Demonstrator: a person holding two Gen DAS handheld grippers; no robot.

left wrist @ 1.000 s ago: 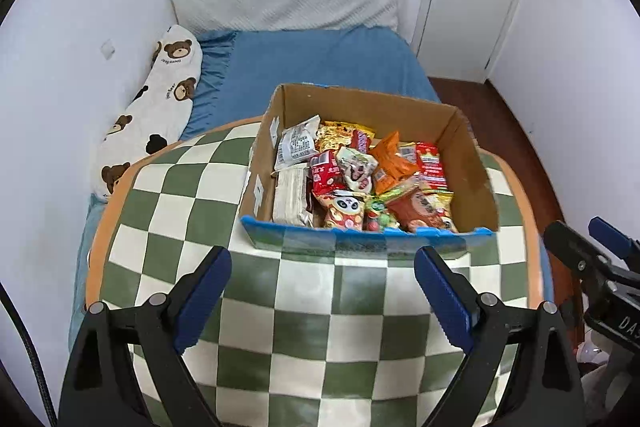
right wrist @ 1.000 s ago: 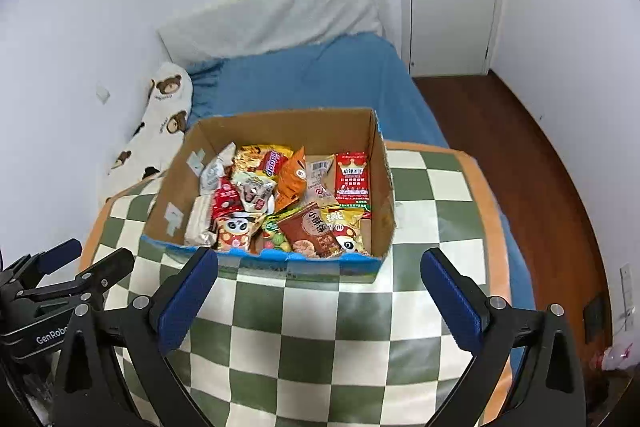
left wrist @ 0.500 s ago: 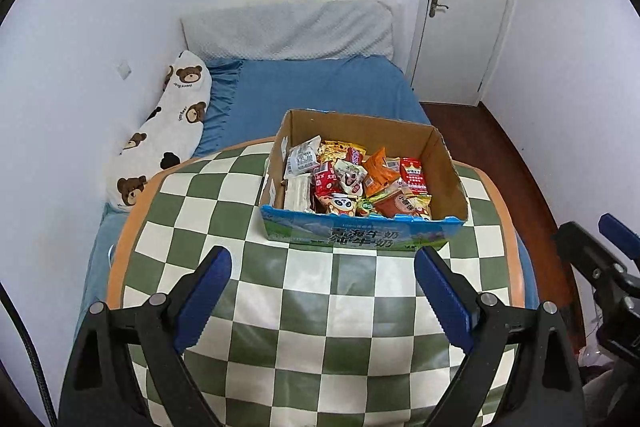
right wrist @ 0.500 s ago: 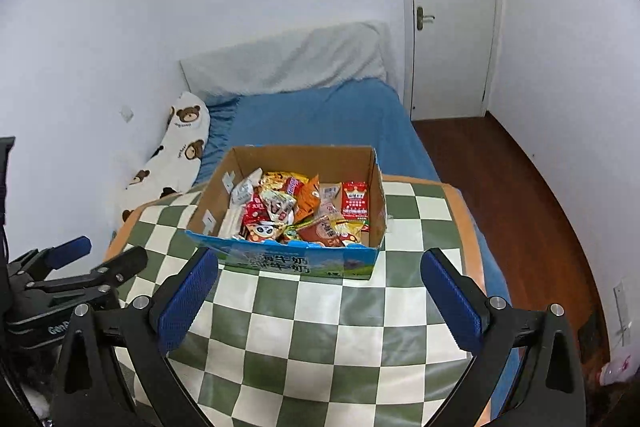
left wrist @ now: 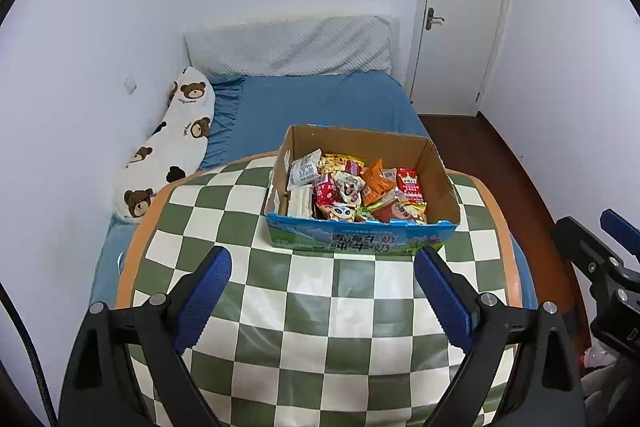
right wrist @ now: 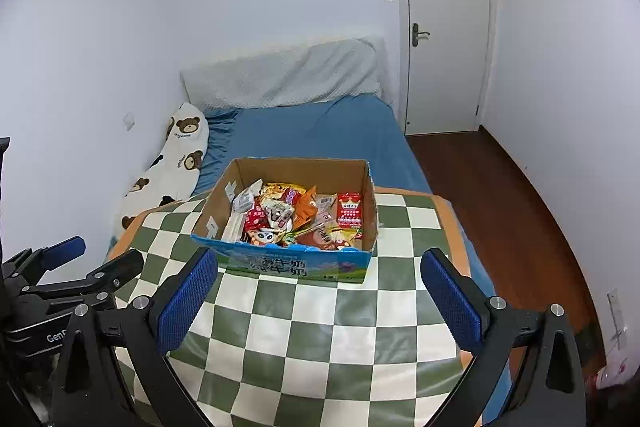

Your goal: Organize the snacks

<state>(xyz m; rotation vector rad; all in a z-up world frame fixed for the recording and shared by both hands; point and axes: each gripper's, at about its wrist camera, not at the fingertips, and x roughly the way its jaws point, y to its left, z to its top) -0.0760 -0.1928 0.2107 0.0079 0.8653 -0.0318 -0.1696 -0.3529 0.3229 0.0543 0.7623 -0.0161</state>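
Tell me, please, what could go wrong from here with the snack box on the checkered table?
The snack packets are heaped loosely and overlapping, so a grab may lift or drag several at once. The cardboard box sits near the far edge of the checkered table, beside the bed; a push could slide it off. Both the left gripper and right gripper are open and empty.

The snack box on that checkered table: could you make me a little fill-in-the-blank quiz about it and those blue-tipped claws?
1. The cardboard box full of snack packets stands on a green and cream ______ cloth.
2. Both the left claw and the right claw have their jaws ______, with nothing between them.
3. Behind the table lies a bed with a ______ sheet.
4. The long pillow by the wall is printed with ______.

Missing words: checkered; open; blue; bears
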